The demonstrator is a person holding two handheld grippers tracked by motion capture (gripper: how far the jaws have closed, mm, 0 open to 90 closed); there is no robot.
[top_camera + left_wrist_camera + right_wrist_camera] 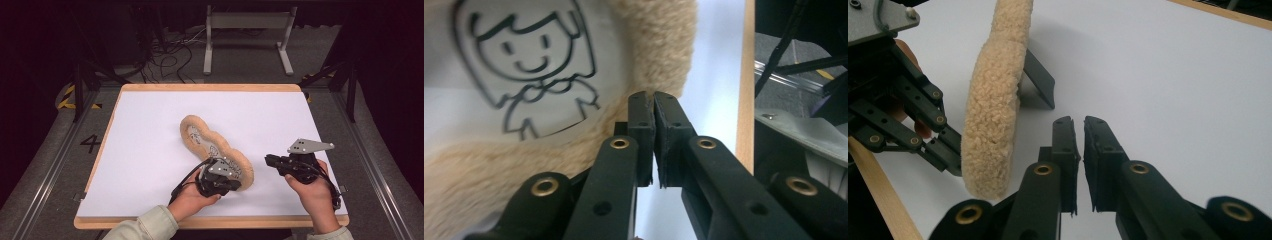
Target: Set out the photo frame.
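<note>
Your left gripper (235,183) has its jaws pressed together at the fleecy insole's (215,146) near end, apparently to steady it. Your right gripper (268,160), jaws nearly together and empty, waits just beside it.

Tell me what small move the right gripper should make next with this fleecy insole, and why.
Probably open and ease toward the insole. The right gripper hangs beside it, jaws nearly together with nothing between, while the left gripper is at the insole's near end, which stands raised on edge.
</note>
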